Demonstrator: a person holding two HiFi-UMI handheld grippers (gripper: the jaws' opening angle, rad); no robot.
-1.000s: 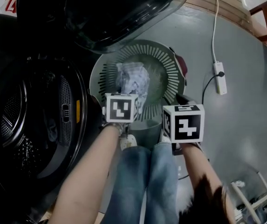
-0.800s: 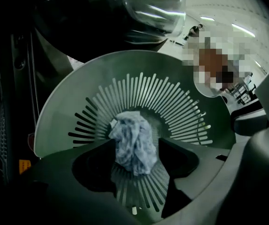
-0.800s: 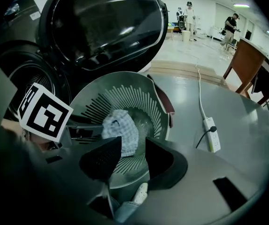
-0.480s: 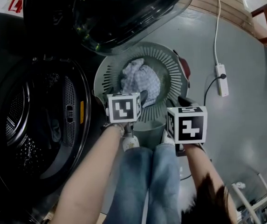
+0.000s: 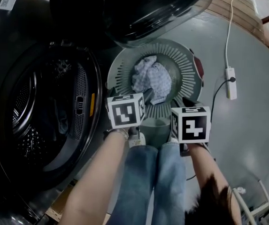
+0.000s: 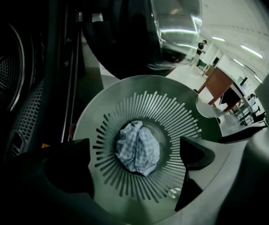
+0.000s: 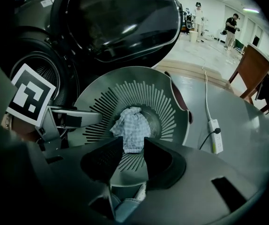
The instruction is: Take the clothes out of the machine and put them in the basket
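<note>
A blue-and-white checked cloth lies crumpled on the bottom of the round green slatted basket, free of both grippers. My left gripper hangs above the basket; its jaws have just been opening and stand wide apart with nothing between them. In that view the cloth lies well below. My right gripper hovers over the basket's near rim. Its jaws have closed somewhat to a narrow gap that holds nothing. The washing machine's dark drum gapes at the left, with something bluish dimly inside.
The machine's round door stands open above the basket. A white power strip with its cord lies on the grey floor to the right. The person's jeans-clad legs are just behind the basket. A white wire rack sits at the lower right.
The checked cloth, up at the left gripper a second ago, now lies loose in the basket. The left jaws have spread wide and that gripper has lifted a little.
</note>
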